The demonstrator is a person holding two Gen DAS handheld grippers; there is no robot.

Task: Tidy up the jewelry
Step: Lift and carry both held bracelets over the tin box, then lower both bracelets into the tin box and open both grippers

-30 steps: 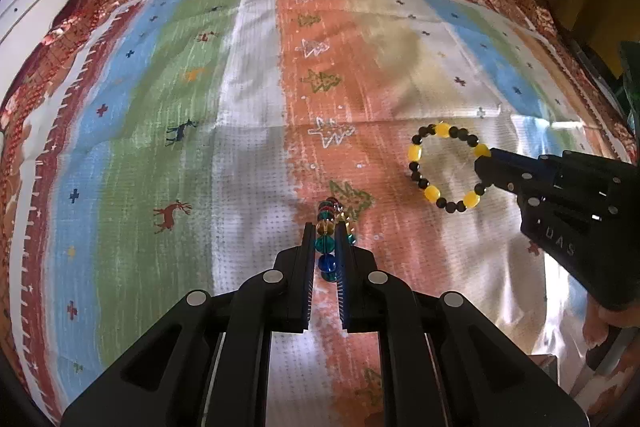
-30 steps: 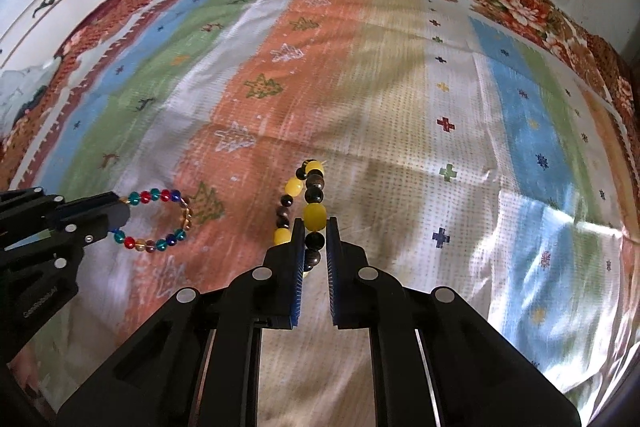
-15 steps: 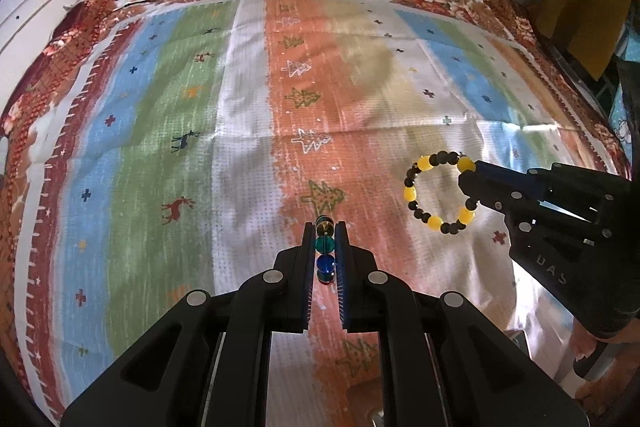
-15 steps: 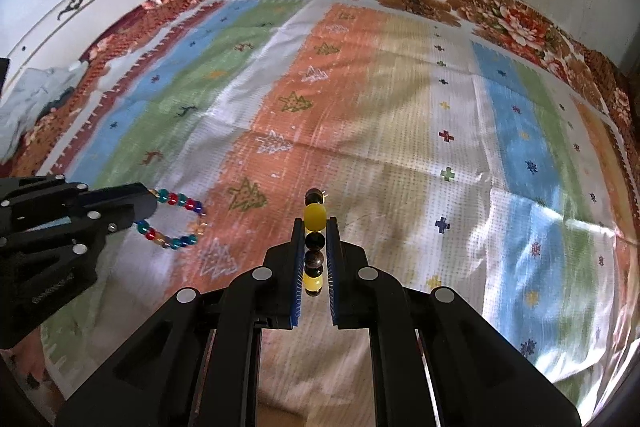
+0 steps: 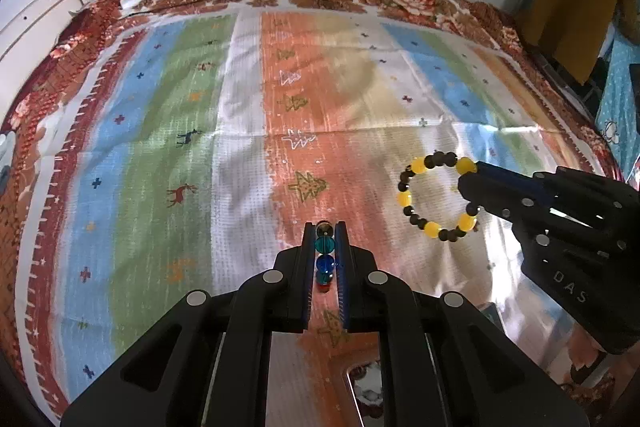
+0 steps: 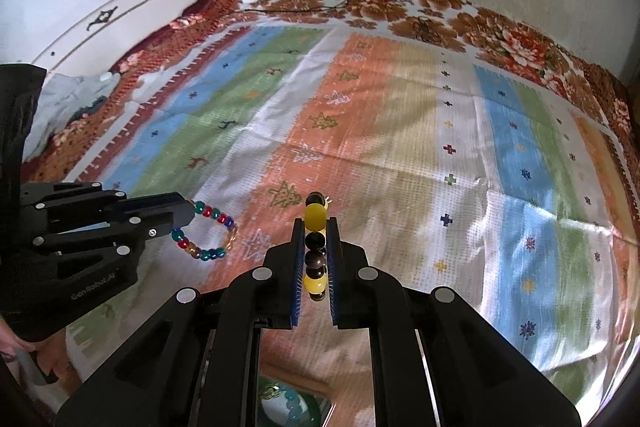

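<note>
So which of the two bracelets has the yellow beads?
The one in the right claw: the yellow-and-black bracelet. The bracelet in the left claw has teal, blue and red beads.

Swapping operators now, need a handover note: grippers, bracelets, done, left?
Left gripper: shut on the multicolour bead bracelet, held in the air.
Right gripper: shut on the yellow and black bead bracelet, also lifted.
Both hang above the striped blanket, apart from each other.
Done: both bracelets picked up.
Left: set each down in its place; a box-like thing shows at the bottom edge, contents unclear.
</note>
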